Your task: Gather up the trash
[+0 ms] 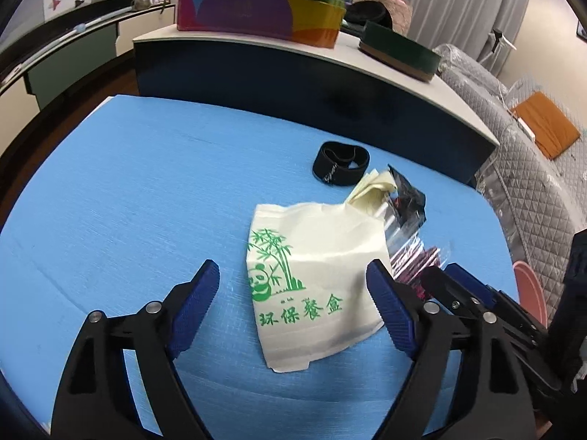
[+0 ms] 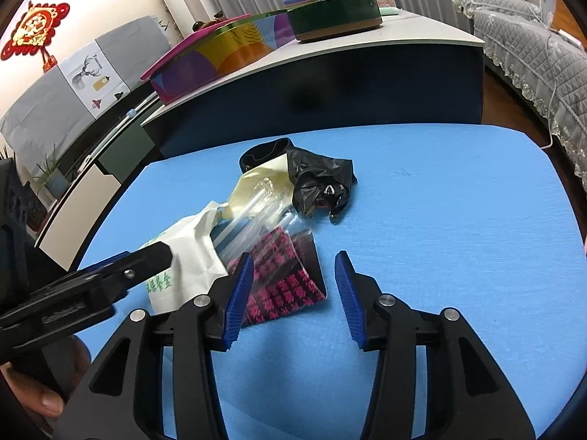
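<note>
A white paper bag with a green panda print (image 1: 312, 278) lies on the blue mat (image 1: 128, 201). My left gripper (image 1: 293, 308) is open, its jaws either side of the bag's near end. Beside the bag lie a clear wrapper with a pink-and-black pattern (image 2: 286, 278), a pale yellow paper (image 2: 264, 179), a crumpled black plastic bag (image 2: 323, 179) and a black band (image 1: 339, 163). My right gripper (image 2: 293, 293) is open, its left finger over the patterned wrapper. The left gripper (image 2: 91, 286) also shows in the right wrist view, over the white bag (image 2: 190, 249).
Behind the mat stands a dark cabinet with a pale top (image 1: 256, 42) carrying a multicoloured box (image 1: 256, 11) and a green round tin (image 1: 400, 49). A quilted grey sofa (image 1: 513, 139) is at the right. A pink round object (image 1: 528, 289) sits by the mat's right edge.
</note>
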